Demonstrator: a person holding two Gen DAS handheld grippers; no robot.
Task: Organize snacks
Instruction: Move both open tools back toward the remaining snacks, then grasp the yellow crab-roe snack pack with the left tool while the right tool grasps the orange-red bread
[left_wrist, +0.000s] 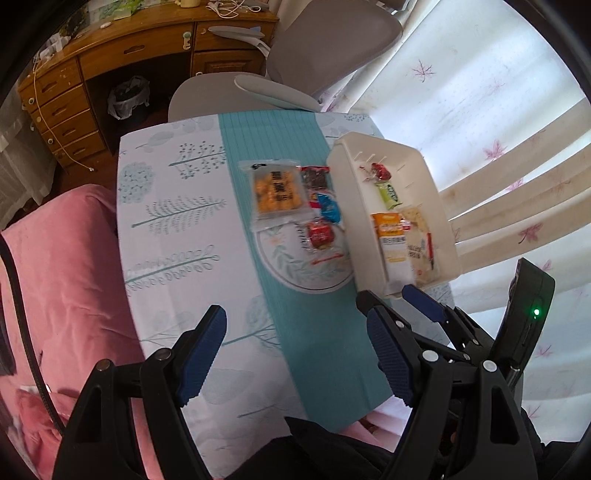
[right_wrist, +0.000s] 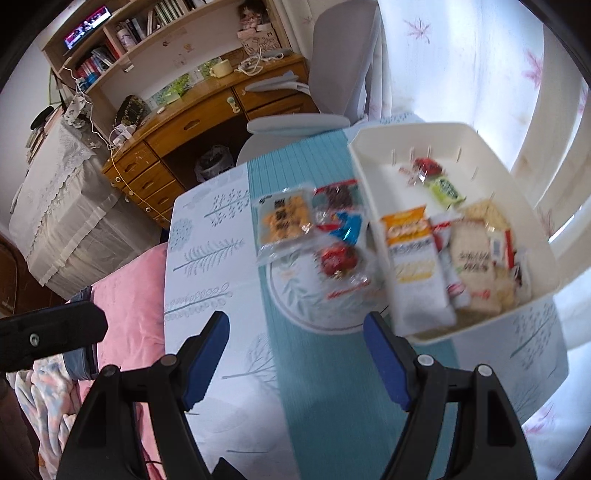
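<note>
Loose snacks lie mid-frame on the teal runner: a clear packet of orange crackers, a dark red pack, a blue wrapper and a round red sweet. Just right of them, a white bin holds a yellow-and-white packet and other packs. At the bottom of each view, the left gripper and right gripper hang over the table with jaws apart, empty.

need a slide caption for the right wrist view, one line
Open right gripper above the table, facing loose snack packets beside a white bin already holding several snacks.
</note>
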